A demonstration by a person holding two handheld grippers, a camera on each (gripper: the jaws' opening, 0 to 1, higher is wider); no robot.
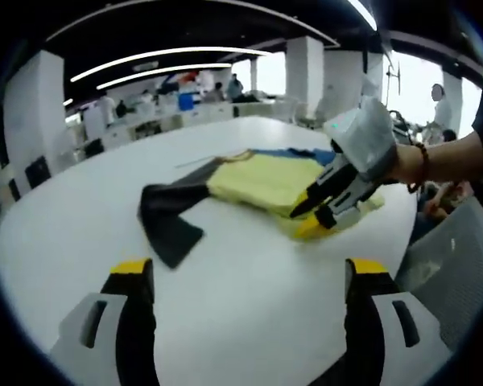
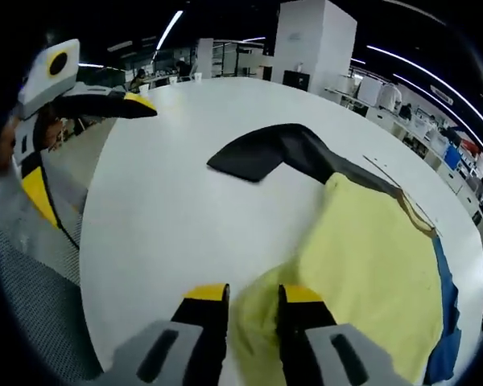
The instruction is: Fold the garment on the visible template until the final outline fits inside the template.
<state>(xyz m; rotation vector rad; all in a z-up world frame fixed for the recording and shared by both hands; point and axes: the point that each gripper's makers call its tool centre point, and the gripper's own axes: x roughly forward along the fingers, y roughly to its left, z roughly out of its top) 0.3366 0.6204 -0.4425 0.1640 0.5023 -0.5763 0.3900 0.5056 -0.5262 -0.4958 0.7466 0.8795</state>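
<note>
Right tool (image 2: 253,301) jaws cover the garment (image 2: 370,265) edge pinched between them. The blue layer (image 2: 447,322) beneath runs off the picture's edge. Background figures (image 1: 233,84) beyond the tabletop (image 1: 249,322) are blurred.

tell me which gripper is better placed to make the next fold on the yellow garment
Right, likely. The right gripper is already closed on the yellow garment's edge, while the left gripper hangs open over bare table.

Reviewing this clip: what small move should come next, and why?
Probably lift the right gripper and carry the pinched yellow hem toward the dark sleeve: its jaws are shut on the garment, which lies spread out, and the left gripper is open and apart.
</note>
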